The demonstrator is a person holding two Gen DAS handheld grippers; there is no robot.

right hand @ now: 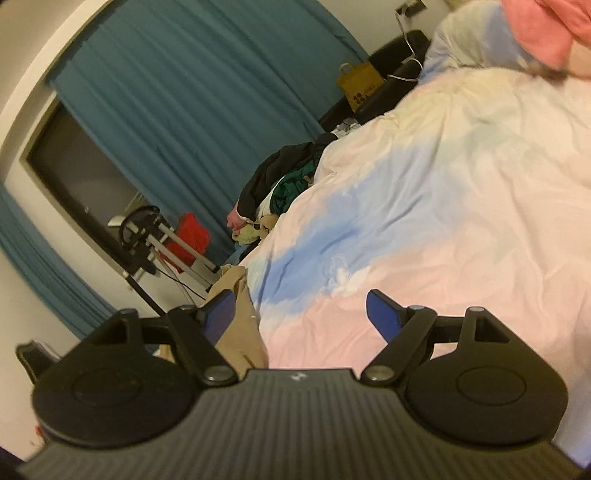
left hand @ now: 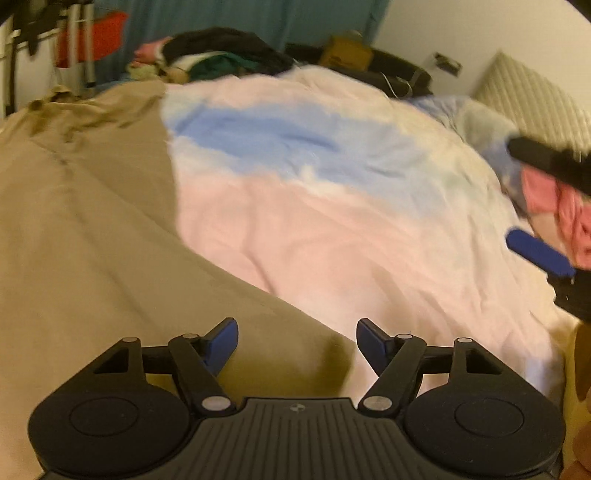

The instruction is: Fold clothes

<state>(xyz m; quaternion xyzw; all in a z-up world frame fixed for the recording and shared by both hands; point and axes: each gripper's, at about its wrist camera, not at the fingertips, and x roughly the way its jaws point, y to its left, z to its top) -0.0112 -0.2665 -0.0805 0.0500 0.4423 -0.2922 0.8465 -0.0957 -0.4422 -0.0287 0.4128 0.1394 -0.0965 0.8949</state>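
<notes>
Pastel duvet [left hand: 332,206], both grippers [left hand: 297,341] [right hand: 301,314] spread, empty

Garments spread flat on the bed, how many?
1: the tan garment lies on the duvet under the left gripper. A heap of clothes at the far edge may hide more.

The pink garment [right hand: 546,29] is cut off by the frame's corner — the clothes heap [left hand: 221,55] blurs together.

a home bedroom: a bed under a pastel duvet [left hand: 332,221], teal curtains [right hand: 192,103], heaped clothes [left hand: 221,51].
</notes>
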